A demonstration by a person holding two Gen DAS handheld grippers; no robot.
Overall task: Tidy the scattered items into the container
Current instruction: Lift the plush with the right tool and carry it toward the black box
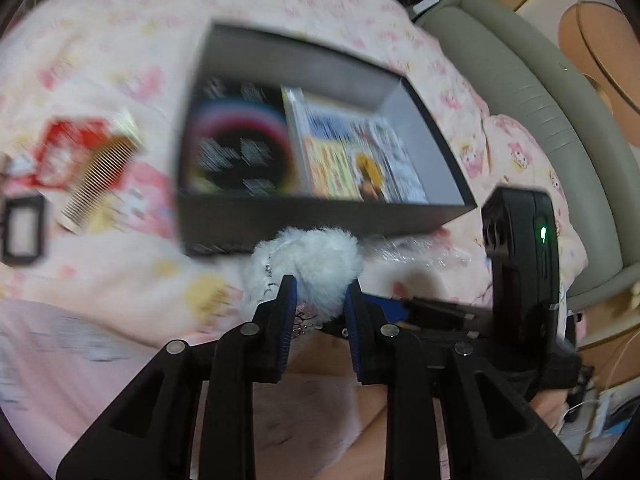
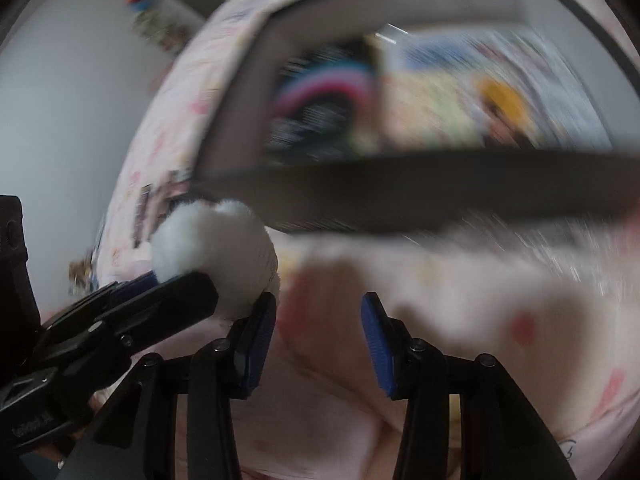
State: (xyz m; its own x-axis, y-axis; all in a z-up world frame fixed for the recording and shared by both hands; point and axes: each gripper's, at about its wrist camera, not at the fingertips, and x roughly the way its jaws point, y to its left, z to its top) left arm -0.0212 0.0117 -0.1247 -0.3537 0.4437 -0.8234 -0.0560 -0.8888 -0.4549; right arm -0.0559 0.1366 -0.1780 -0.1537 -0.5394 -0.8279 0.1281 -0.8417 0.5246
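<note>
The left gripper (image 1: 320,292) clamps a white fluffy pompom (image 1: 308,260) just near of the dark box (image 1: 320,216) on the pink bedding (image 1: 100,60). The right gripper (image 2: 318,304) stands open and empty. A comb (image 1: 100,184) lies left of the box.
</note>
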